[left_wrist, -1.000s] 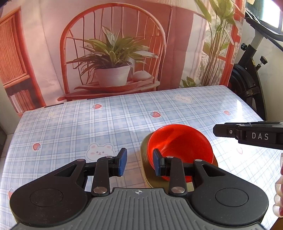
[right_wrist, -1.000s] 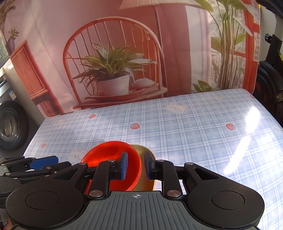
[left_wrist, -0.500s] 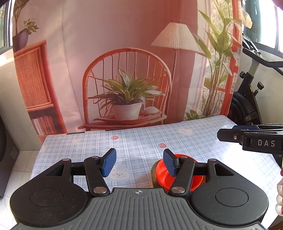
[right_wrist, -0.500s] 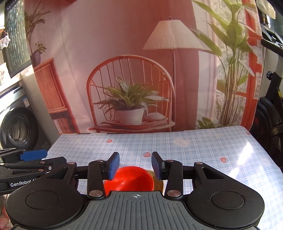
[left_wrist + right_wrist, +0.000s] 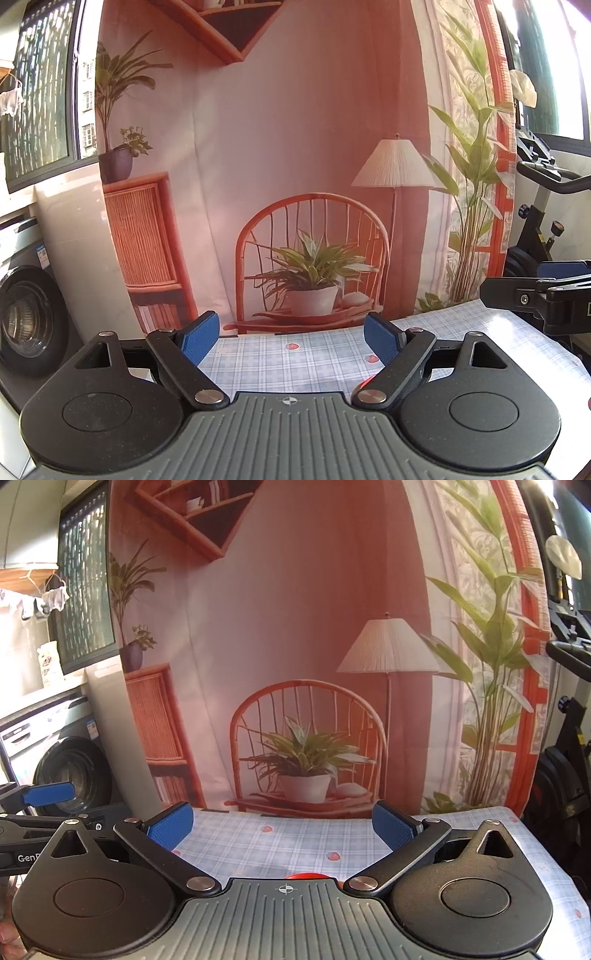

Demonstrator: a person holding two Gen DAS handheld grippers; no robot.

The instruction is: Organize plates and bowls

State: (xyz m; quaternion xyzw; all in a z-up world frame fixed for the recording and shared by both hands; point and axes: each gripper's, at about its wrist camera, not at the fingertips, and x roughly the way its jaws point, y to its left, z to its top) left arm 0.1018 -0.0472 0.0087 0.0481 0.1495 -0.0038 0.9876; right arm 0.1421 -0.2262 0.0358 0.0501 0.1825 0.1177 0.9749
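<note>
Bowl first: all I can see of the red bowl point(image 5: 306, 876) is a thin sliver peeking over the near edge of my right gripper point(image 5: 283, 829) body, low and almost dead centre, so it sits below and just ahead of that tool on the checked table point(image 5: 295, 842). From my left gripper point(image 5: 291, 338) the same red shows only as a tiny patch point(image 5: 369, 380) tucked by the right-hand finger, so the bowl lies down and to the right of that one. I judge the right gripper the nearer and better lined up. I cannot make out any plate under the bowl now, nor the bowl's full outline. Both grippers are spread wide, blue pads far apart, holding nothing and touching nothing, and both point at the printed backdrop point(image 5: 303, 664) rather than down at the table. With nothing else showing on the cloth, I judge the stacking is done or nearly so; any further grasp would mean tipping a gripper well downward first.
</note>
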